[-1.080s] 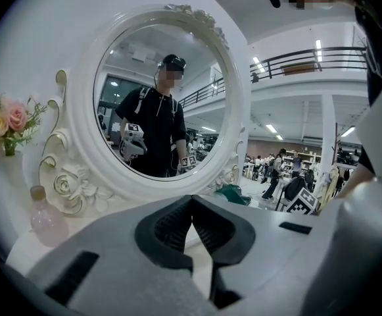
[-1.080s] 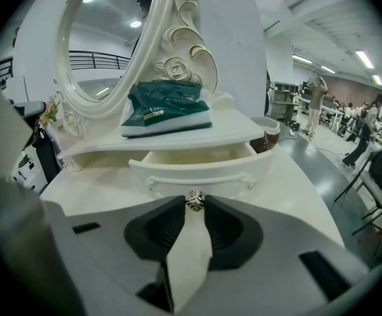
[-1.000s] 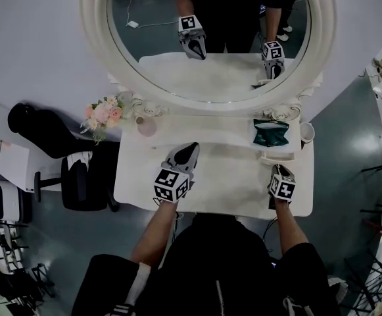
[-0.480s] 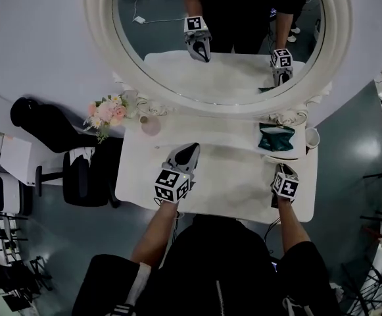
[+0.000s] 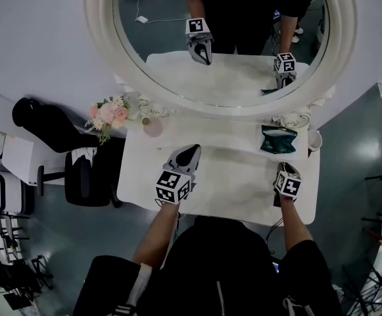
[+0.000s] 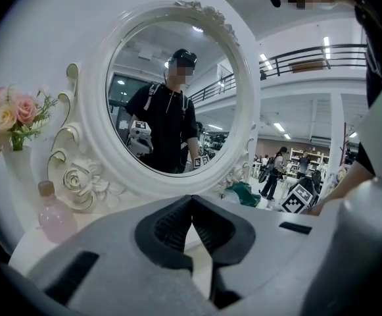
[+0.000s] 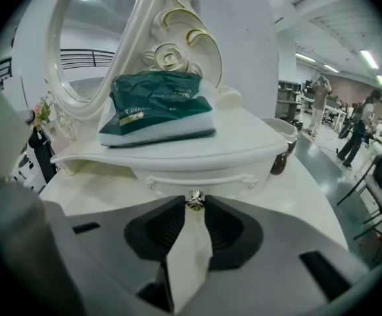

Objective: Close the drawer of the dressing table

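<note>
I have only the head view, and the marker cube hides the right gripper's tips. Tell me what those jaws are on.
Observer: The right gripper has one tip on each side of the small metal knob on the drawer front. The tips appear to pinch the knob.
Operator: Now report the left one.
Observer: The left gripper has its jaws together with nothing between them. It points toward the mirror.
</note>
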The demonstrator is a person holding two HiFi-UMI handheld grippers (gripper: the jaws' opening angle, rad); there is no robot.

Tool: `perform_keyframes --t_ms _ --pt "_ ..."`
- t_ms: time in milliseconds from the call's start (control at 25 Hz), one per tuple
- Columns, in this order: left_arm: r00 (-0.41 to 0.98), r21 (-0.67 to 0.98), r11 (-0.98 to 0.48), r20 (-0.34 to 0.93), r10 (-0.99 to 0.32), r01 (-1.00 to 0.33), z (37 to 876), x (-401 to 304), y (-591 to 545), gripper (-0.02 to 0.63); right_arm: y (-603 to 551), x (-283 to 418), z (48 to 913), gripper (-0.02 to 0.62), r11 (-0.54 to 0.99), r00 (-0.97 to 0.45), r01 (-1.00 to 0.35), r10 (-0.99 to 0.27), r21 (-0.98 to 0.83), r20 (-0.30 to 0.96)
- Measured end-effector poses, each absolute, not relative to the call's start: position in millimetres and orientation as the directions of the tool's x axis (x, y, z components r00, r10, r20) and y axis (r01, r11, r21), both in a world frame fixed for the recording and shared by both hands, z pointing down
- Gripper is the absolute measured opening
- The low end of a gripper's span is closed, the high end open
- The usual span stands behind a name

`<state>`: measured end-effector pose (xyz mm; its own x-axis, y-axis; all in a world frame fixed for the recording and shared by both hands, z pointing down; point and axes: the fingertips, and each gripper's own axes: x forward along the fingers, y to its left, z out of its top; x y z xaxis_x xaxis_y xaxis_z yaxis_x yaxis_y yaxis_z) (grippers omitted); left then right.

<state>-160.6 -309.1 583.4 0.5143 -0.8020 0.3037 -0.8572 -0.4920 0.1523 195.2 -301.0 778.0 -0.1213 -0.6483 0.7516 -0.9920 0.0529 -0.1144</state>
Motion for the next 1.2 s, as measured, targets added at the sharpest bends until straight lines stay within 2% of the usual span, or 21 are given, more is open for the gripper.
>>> perform_keyframes --t_ms 920,960,1040,1200 --pt "0.486 0.129 -0.472 0.34 -0.805 -0.872 591.4 -184.1 -291.0 0.005 -318.1 196.7 779.2 0.103 0.051 -0.117 -0.993 -0.669 -0.111 0.734" --pt "0.485 0.126 -0.471 0.339 -0.807 -0.873 590.7 -184.7 -289.9 0.005 -316.8 197.3 779.2 0.147 0.039 -0.107 -0.993 -0.665 -0.109 0.739" --pt "0.489 0.125 -0.476 0.335 -0.806 -0.871 589.9 -183.8 -288.9 0.005 -312.3 198.1 780.7 0.184 0.025 -0.099 -0.994 -0.651 -0.109 0.753" --pt "0.508 0.124 -0.496 0.317 -0.801 -0.859 584.6 -179.6 -290.8 0.005 -296.2 193.9 781.5 0.173 0.054 -0.107 -0.994 -0.624 -0.093 0.774"
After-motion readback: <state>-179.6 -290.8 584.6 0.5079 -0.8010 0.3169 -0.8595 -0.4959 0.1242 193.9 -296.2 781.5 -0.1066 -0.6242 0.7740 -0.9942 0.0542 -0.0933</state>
